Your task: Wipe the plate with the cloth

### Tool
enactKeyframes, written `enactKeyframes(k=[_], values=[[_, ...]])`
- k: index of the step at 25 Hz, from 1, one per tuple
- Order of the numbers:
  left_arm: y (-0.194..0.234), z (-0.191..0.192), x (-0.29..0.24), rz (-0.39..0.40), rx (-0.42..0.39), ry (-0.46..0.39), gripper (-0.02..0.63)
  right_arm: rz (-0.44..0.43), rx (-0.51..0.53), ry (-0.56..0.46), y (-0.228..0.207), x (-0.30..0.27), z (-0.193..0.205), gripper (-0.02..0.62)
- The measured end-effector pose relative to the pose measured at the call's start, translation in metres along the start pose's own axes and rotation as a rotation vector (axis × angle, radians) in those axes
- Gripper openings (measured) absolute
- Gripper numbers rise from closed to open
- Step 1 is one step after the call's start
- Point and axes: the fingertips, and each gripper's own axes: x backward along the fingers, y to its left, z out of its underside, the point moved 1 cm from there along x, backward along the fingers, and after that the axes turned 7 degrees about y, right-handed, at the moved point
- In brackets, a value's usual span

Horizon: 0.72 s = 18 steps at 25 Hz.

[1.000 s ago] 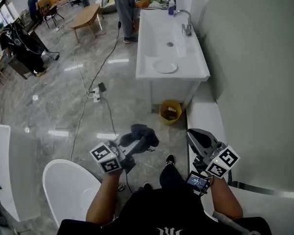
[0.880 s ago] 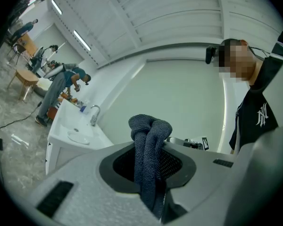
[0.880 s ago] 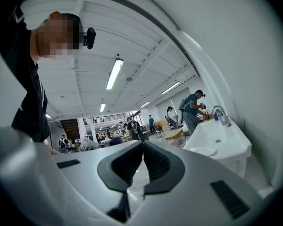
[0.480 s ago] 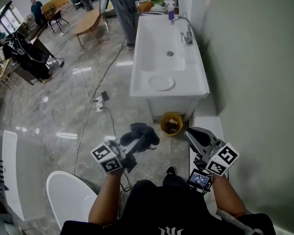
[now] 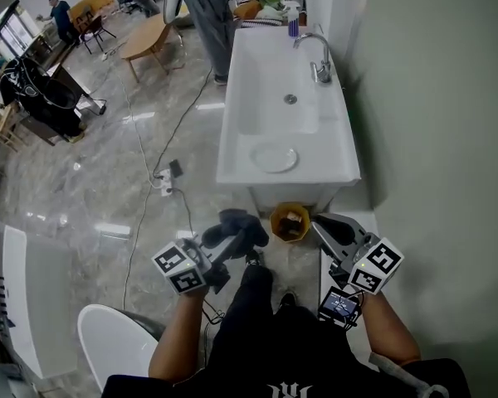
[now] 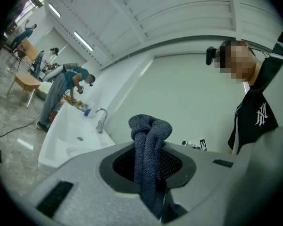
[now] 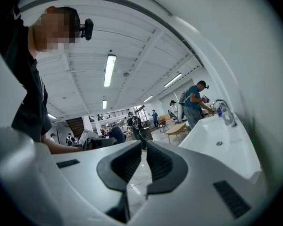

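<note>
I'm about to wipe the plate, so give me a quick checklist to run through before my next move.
1. Grip on cloth: ok, the left gripper is shut on it.
2. Spare right gripper: ok, shut with nothing between its jaws.
3. Sight of plate: ok, it lies on the near ledge of the sink.
4. Reach to plate: not ok, open floor lies between both grippers and the sink.
5. Path: not ok, a yellow bin stands on the floor just before the sink.
6. Dirt on plate: cannot tell, it shows too small.
</note>
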Motion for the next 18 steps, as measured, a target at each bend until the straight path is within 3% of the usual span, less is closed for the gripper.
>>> enactKeyframes(k=[7, 10, 13, 18], values=[[0.098, -0.031, -0.022, 0.05, 0.036, 0.007, 0.064, 0.075, -0.027, 0.046, -0.066, -0.075, -0.01, 0.008], [0.148, -0.044, -0.026, 0.053, 0.044, 0.024, 0.064, 0.103, -0.049, 0.076, -0.096, -0.114, -0.014, 0.098], [0.187, -0.061, -0.029, 0.068, 0.058, 0.024, 0.064, 0.156, -0.063, 0.106, -0.126, -0.146, -0.017, 0.098], [0.25, -0.069, -0.062, 0.091, 0.119, 0.053, 0.064, 0.163, -0.211, 0.214, -0.197, -0.187, 0.007, 0.12]])
